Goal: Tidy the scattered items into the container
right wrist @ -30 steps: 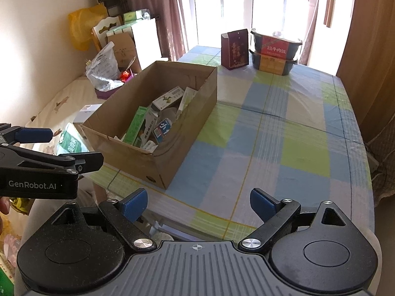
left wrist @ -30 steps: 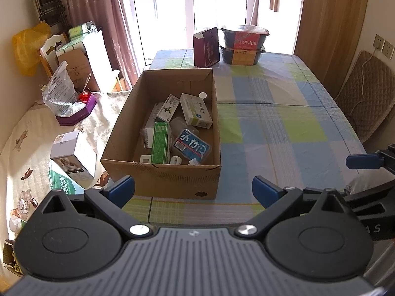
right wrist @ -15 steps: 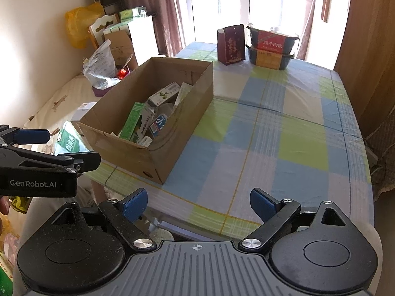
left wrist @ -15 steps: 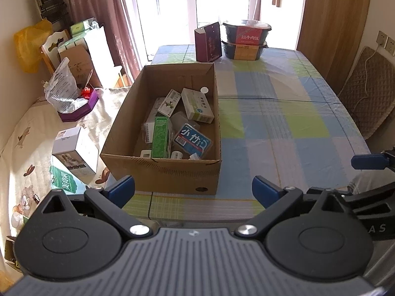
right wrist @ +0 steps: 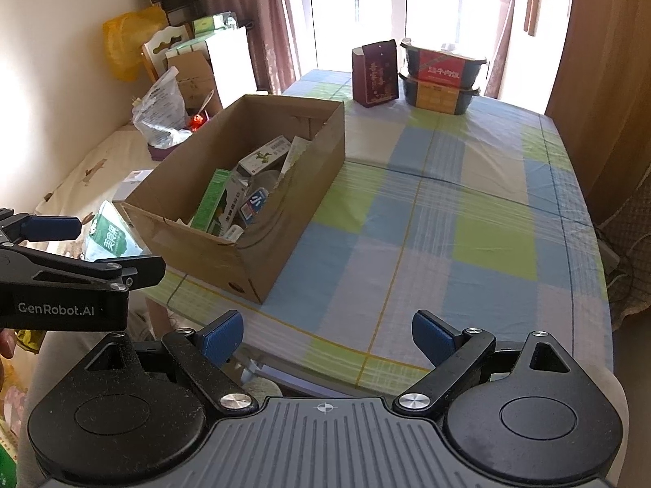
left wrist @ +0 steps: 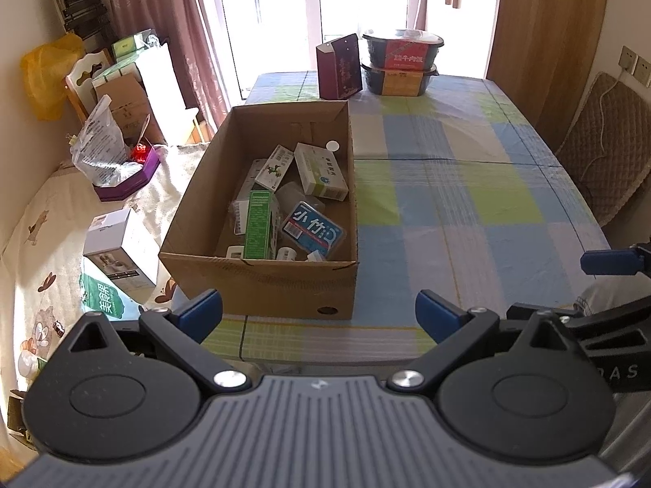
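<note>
An open cardboard box (left wrist: 260, 284) (right wrist: 260, 260) sits at the near left of the checked table (left wrist: 468, 187) (right wrist: 447, 211). Inside lie several small packs: a green carton (left wrist: 258, 223) (right wrist: 209, 199), a blue pack (left wrist: 313, 234), white cartons (left wrist: 321, 171). My left gripper (left wrist: 319, 315) is open and holds nothing, hovering just short of the box's near wall. My right gripper (right wrist: 327, 335) is open too, over the table's near edge, to the right of the box. The left gripper's body (right wrist: 61, 280) shows at the left of the right wrist view.
A dark red box (left wrist: 339, 67) (right wrist: 374, 73) and two stacked black food tubs (left wrist: 400, 63) (right wrist: 441, 75) stand at the table's far end. Left of the table a bed or sofa carries a white box (left wrist: 118, 248), a green pack (left wrist: 101, 297) and a purple tray with a plastic bag (left wrist: 110, 154). A cushioned chair (left wrist: 606, 150) stands at the right.
Both grippers have drawn back and risen slightly, so the box looks a little farther away. Both stay open and hold nothing.
</note>
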